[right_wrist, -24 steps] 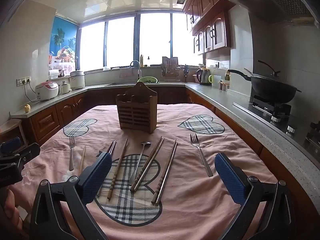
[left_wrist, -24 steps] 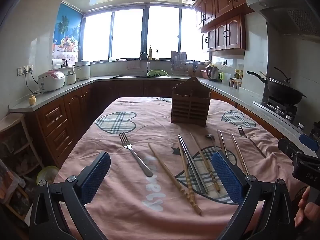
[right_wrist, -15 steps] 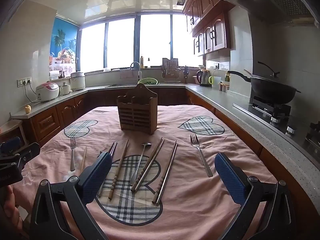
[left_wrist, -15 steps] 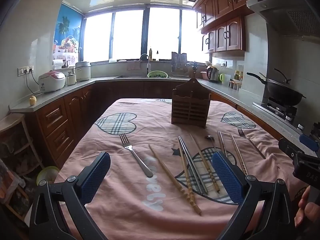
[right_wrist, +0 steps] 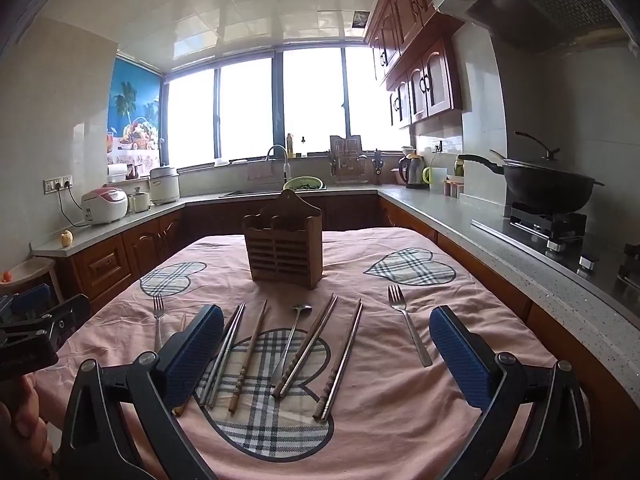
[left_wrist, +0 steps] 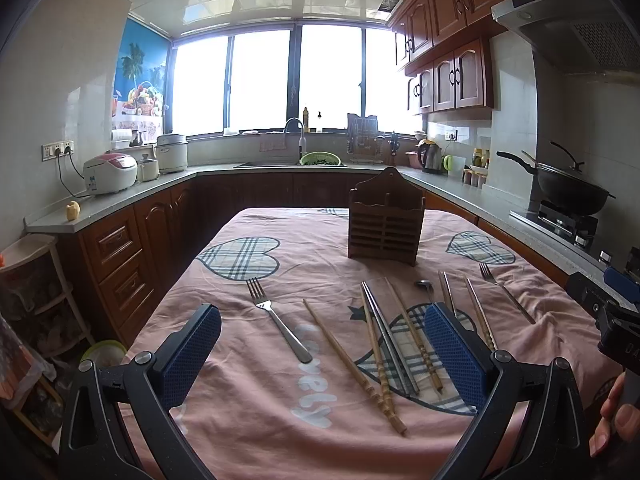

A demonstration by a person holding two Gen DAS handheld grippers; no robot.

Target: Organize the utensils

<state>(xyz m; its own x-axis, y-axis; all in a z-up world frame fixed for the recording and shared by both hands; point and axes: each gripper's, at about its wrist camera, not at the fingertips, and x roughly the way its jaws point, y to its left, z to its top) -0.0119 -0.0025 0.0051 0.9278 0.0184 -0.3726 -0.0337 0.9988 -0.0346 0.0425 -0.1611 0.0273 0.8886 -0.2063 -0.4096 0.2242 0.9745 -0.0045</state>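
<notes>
Nothing is yet sorted: chopsticks (right_wrist: 340, 360), forks (right_wrist: 408, 332) and a spoon (right_wrist: 294, 336) are spread on the table (right_wrist: 400, 432) before the wooden holder (right_wrist: 284, 254). Both tongs, left (left_wrist: 320, 356) and right (right_wrist: 326, 356), are held apart, unladen.

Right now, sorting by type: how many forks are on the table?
2. One fork lies at the left end of the row, the other fork at the right end. None seems hidden.

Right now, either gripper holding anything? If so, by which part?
Nothing held. Left gripper and right gripper are both open and empty; the forks, chopsticks and spoon all lie on the tablecloth.
</notes>
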